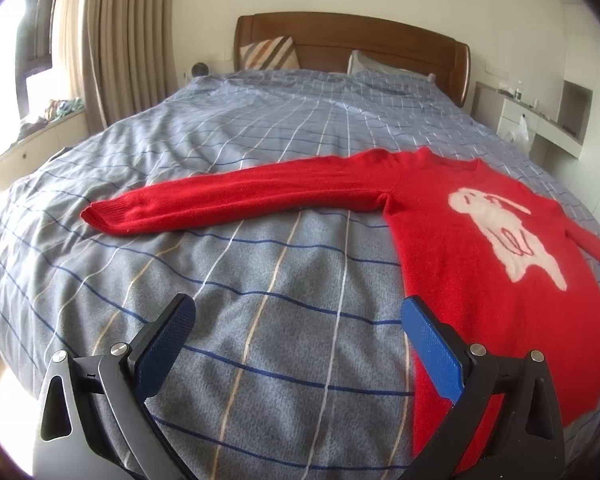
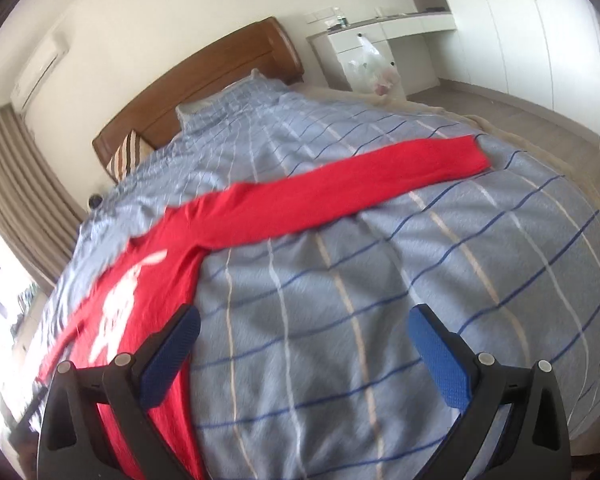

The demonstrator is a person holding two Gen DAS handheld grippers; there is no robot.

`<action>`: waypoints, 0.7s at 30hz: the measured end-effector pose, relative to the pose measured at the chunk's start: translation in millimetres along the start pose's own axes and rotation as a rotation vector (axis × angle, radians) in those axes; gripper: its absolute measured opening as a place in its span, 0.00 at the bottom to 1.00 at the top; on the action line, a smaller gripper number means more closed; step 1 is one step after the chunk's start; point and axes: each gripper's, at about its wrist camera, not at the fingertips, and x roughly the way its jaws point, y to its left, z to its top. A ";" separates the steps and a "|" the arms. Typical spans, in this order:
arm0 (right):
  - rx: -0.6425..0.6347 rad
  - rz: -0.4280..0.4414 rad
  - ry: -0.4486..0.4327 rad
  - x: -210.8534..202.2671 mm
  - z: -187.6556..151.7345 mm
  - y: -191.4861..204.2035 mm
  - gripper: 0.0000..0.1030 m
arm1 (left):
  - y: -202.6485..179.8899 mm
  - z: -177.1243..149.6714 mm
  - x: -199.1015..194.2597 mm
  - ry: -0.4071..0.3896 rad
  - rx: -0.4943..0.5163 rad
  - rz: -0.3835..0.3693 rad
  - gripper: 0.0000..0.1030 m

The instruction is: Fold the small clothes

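A red sweater (image 1: 480, 248) with a pale animal figure (image 1: 508, 232) on its chest lay spread flat on a bed covered by a blue-grey checked quilt (image 1: 260, 300), both sleeves stretched out to the sides. In the left wrist view, the left gripper (image 1: 296, 316) hung above the quilt with its blue-padded jaws wide apart and nothing between them; its right-hand finger stood over the sweater's lower edge, while one sleeve (image 1: 220, 200) ran across the quilt well ahead. In the blurred right wrist view, the right gripper (image 2: 304, 324) was likewise spread to its widest and empty, its left-hand finger over the sweater's body and the other sleeve (image 2: 360, 184) reaching across the quilt beyond. A wooden headboard (image 1: 352, 40), a striped cushion (image 1: 270, 54) and beige curtains (image 1: 124, 32) stood behind.
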 end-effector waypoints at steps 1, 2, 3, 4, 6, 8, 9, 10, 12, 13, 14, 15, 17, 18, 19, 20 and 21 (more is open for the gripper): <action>0.058 0.008 -0.006 1.0 17.8 -15.1 0.99 | 0.5 0.3 1.7 0.004 -0.005 0.000 1.00; 0.109 0.018 -0.013 2.8 34.7 -29.5 0.99 | 0.8 0.2 2.8 0.008 -0.012 0.002 1.00; 0.164 0.022 -0.016 5.7 49.2 -45.7 0.99 | 1.7 0.0 3.3 0.010 -0.020 0.001 1.00; 0.221 0.019 -0.016 9.1 60.7 -61.0 0.98 | 2.6 0.4 3.9 0.010 -0.027 -0.001 1.00; 0.377 0.020 -0.023 14.1 74.0 -95.3 0.95 | 4.5 0.2 4.4 0.011 -0.034 0.000 1.00; 0.544 0.031 -0.030 18.3 77.4 -125.9 0.90 | 5.3 0.2 5.2 0.014 -0.034 0.003 1.00; 0.610 0.047 -0.028 22.2 77.5 -136.7 0.89 | 5.6 0.2 5.9 0.017 -0.034 0.005 1.00; 0.656 0.061 -0.019 27.5 78.2 -144.9 0.86 | 6.0 0.3 6.9 0.021 -0.036 0.005 1.00; 0.702 0.055 0.000 36.7 79.6 -155.1 0.78 | 6.6 0.1 8.5 0.027 -0.040 0.005 1.00; 0.709 0.053 0.002 40.6 81.6 -157.1 0.78 | 6.7 0.2 9.5 0.030 -0.042 0.006 1.00; 0.709 0.061 0.009 45.8 84.9 -157.9 0.74 | 6.8 0.1 10.6 0.033 -0.043 0.007 1.00; 0.708 0.065 0.016 50.7 89.1 -158.5 0.72 | 6.5 0.1 11.5 0.036 -0.043 0.011 1.00; 0.674 0.061 0.018 58.1 99.8 -156.0 0.67 | 5.9 0.0 12.8 0.040 -0.041 0.019 1.00; 0.650 0.052 0.025 62.8 105.6 -154.1 0.66 | 5.6 -0.1 13.1 0.041 -0.038 0.022 1.00; 0.633 0.051 0.050 70.0 110.9 -153.7 0.65 | 5.0 -0.2 13.5 0.044 -0.037 0.025 1.00; 0.611 0.048 0.097 79.7 114.2 -152.5 0.60 | 4.6 -0.4 13.8 0.046 -0.036 0.026 1.00; 0.587 0.018 0.147 88.9 116.6 -151.2 0.57 | 4.3 -0.8 14.3 0.048 -0.034 0.027 1.00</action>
